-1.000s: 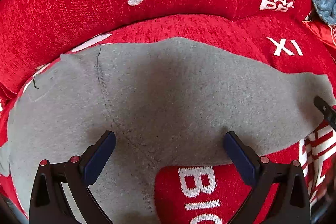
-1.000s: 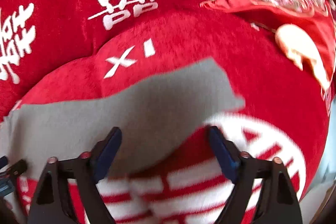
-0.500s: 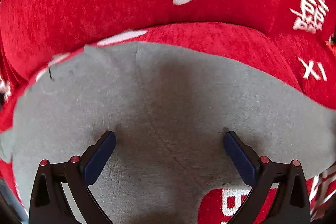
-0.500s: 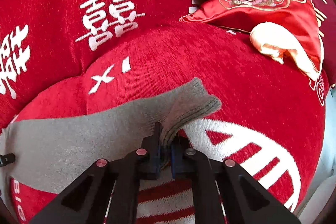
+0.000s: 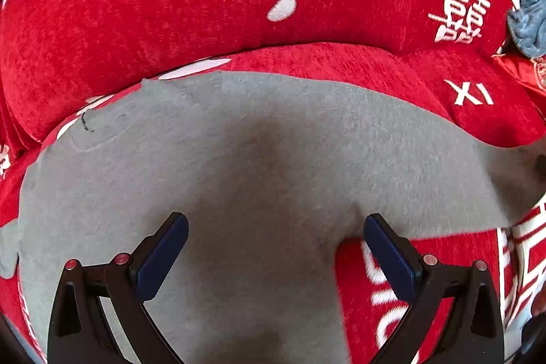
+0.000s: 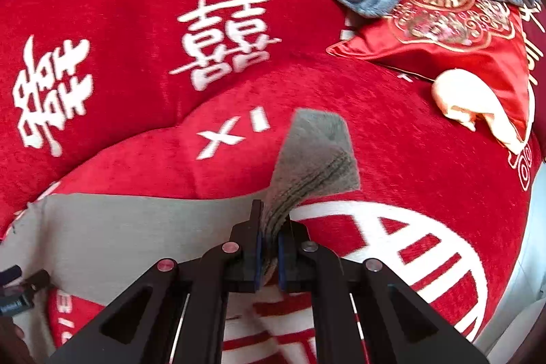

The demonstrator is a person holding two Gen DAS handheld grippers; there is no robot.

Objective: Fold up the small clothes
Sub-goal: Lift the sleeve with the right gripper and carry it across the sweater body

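Grey garment (image 6: pixel 112 237) is pinched at its ribbed end by the closed right gripper (image 6: pixel 269 248), that end lifted and pointing away; its length is laid left-to-right across the red sofa cover (image 6: pixel 426 193). Left gripper (image 5: pixel 274 248) is held open above it.

Left gripper (image 5: pixel 275 248) fingers spread wide; right gripper (image 6: pixel 269 248) fingers clamped.

grey garment (image 5: pixel 273 159) cut off below, cuff (image 6: pixel 317 156) motion-blurred

red cushion (image 6: pixel 443 57) far right, backrest (image 5: pixel 136 5) behind
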